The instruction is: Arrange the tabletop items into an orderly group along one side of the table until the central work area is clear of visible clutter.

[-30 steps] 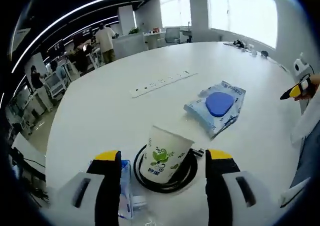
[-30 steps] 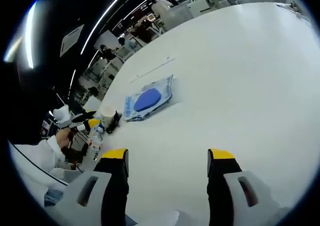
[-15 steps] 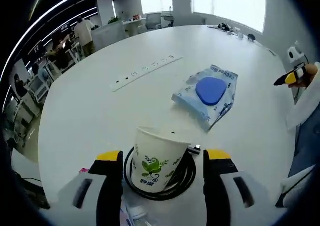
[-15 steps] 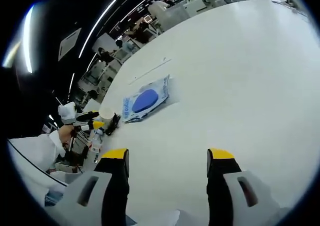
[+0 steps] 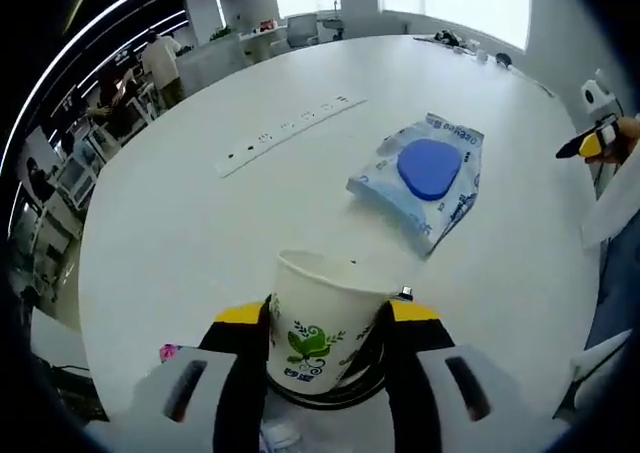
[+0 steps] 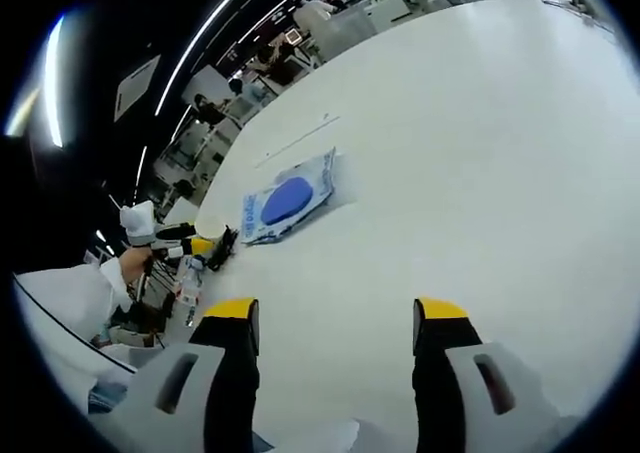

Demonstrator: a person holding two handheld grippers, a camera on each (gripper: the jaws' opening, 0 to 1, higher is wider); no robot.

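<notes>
A white paper cup (image 5: 322,323) with a green leaf print stands on a coil of black cable (image 5: 372,363) at the near table edge. My left gripper (image 5: 325,315) is shut on the cup, its yellow-tipped jaws pressed to both sides. Beyond it lies a blue-lidded wet wipes pack (image 5: 425,173), and farther off a white power strip (image 5: 290,131). My right gripper (image 6: 335,313) hovers open over bare white table (image 6: 450,153) with nothing between its jaws. From that side the wipes pack (image 6: 288,198), the cup (image 6: 211,226) and the left gripper (image 6: 197,245) sit far left.
A small pink item (image 5: 168,353) lies left of the cup. A clear bottle (image 6: 187,283) lies beside the cable at the table edge. The right gripper's yellow tip (image 5: 588,145) pokes in at the far right. People and desks stand beyond the table.
My left gripper's jaws have come together from wide apart onto the paper cup. The right gripper view has barely shifted.
</notes>
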